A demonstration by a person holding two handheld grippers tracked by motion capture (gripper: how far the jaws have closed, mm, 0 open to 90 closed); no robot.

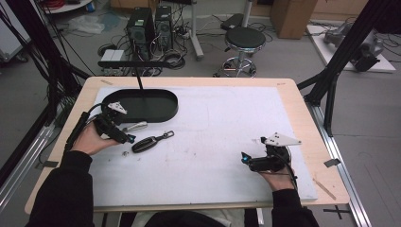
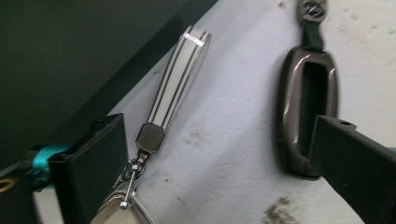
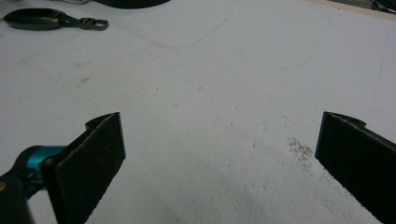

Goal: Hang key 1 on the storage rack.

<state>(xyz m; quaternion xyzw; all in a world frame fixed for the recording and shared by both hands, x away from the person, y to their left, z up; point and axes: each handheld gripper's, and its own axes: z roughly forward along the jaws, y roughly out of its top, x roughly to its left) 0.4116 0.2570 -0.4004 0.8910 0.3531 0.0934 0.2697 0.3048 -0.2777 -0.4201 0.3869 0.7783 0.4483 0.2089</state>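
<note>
On the white tabletop (image 1: 213, 142), the left tool (image 1: 124, 137) hovers wide open, gripping nothing. A silver key strap (image 2: 180, 77) lies between its jaws, long axis running away from it; a dark key fob (image 2: 306, 100) sits just beside. The left gripper view shows the strap's clip, perhaps touching one jaw. The right tool (image 1: 246, 160), also open and empty, rests well apart.

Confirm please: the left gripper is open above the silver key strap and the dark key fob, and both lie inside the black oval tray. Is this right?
Not quite. The silver key strap and the dark key fob lie on the white mat, beside the black oval tray, as the high view shows. The left gripper is open above them.
</note>
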